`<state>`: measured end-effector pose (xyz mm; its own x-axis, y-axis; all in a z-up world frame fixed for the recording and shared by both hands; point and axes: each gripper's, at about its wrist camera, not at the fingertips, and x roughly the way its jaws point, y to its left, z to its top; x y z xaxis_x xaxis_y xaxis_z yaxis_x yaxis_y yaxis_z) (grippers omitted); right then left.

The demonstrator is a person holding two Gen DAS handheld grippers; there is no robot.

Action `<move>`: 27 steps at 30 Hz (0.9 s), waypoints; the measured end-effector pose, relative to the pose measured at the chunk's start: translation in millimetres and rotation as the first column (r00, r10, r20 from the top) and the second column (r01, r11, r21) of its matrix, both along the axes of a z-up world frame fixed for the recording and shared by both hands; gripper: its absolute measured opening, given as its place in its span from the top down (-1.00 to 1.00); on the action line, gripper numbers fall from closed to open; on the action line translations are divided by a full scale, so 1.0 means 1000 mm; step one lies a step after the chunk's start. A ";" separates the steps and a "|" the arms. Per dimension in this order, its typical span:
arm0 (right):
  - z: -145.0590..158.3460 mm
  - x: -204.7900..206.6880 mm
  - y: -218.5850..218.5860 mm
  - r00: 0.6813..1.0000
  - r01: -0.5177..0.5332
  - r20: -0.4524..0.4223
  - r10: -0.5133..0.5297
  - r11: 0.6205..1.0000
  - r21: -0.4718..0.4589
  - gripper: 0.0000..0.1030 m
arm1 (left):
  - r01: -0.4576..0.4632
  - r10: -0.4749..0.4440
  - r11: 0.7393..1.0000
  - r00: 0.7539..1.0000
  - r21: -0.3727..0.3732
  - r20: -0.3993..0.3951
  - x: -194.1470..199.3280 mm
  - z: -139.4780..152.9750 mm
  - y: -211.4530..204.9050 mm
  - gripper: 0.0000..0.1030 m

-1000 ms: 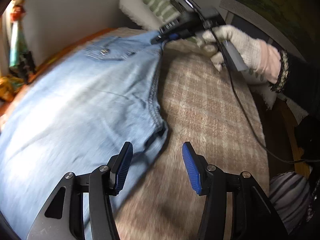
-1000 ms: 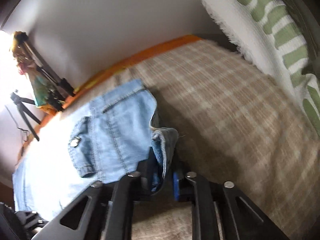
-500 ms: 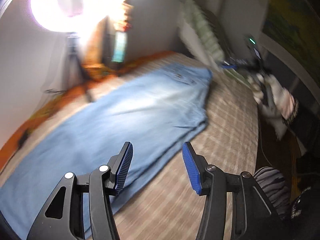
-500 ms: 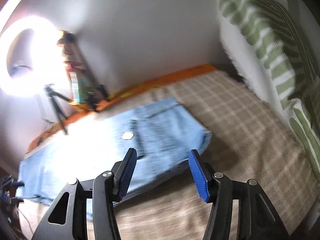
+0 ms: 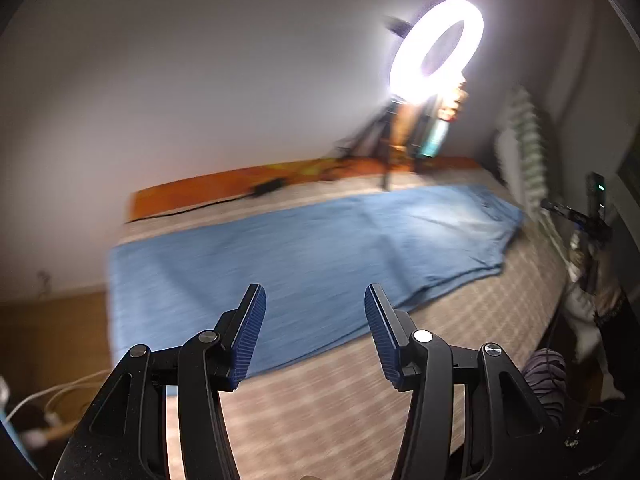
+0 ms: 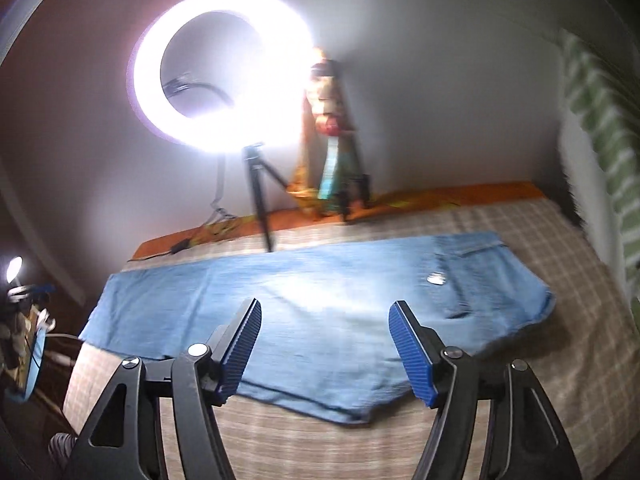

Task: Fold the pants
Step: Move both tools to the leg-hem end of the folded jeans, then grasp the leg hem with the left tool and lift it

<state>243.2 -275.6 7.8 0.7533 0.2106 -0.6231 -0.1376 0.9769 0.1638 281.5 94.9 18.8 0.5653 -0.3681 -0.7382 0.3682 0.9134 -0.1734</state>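
Note:
Light blue jeans (image 5: 312,256) lie flat, folded lengthwise leg on leg, across a beige checked bed cover (image 5: 328,408). In the right wrist view the jeans (image 6: 320,312) show the waist and a pocket with a metal button at the right. My left gripper (image 5: 314,334) is open and empty, held above the bed in front of the leg part. My right gripper (image 6: 326,344) is open and empty, raised in front of the jeans' middle. The right gripper also shows in the left wrist view (image 5: 580,216), held in a gloved hand at the far right.
A lit ring light on a tripod (image 6: 224,68) and a colourful doll (image 6: 332,136) stand behind the bed on an orange strip (image 6: 440,198). A green striped pillow (image 6: 600,128) leans at the right. Cables and a phone (image 6: 34,360) lie off the left bed edge.
My right gripper let go of the jeans' waist, opened and pulled back. My left gripper drew back and swung left toward the leg end. The jeans now lie flat.

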 end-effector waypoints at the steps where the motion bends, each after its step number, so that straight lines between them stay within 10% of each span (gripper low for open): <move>1: 0.002 0.000 0.011 1.000 -0.017 0.003 0.017 1.000 0.001 -0.38 | -0.018 0.018 1.000 1.000 0.018 0.004 -0.003 0.005 0.012 0.02; 8: 0.004 0.003 0.082 0.992 -0.124 0.013 0.125 0.992 -0.030 -0.41 | -0.098 0.100 0.986 0.995 0.133 -0.014 -0.026 0.000 0.073 0.02; 14: -0.016 0.007 0.141 0.978 -0.207 -0.033 0.205 0.977 -0.054 -0.42 | -0.238 0.224 0.966 0.965 -0.098 -0.135 -0.034 -0.078 0.134 0.02; 19: -0.034 0.008 0.175 0.968 -0.242 -0.071 0.239 0.970 -0.038 -0.42 | -0.406 0.337 0.858 0.907 -0.315 -0.253 -0.030 -0.154 0.171 0.02; 27: -0.056 0.017 0.213 0.958 -0.265 -0.121 0.258 0.963 -0.043 -0.42 | -0.581 0.466 0.700 0.812 -0.415 -0.350 -0.019 -0.216 0.204 0.02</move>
<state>260.1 -62.6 -48.2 0.6004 0.3518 -0.7182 -0.3737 0.9174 0.1370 262.1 299.3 -197.3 0.6348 -0.3934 -0.6650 -0.2402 0.7175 -0.6538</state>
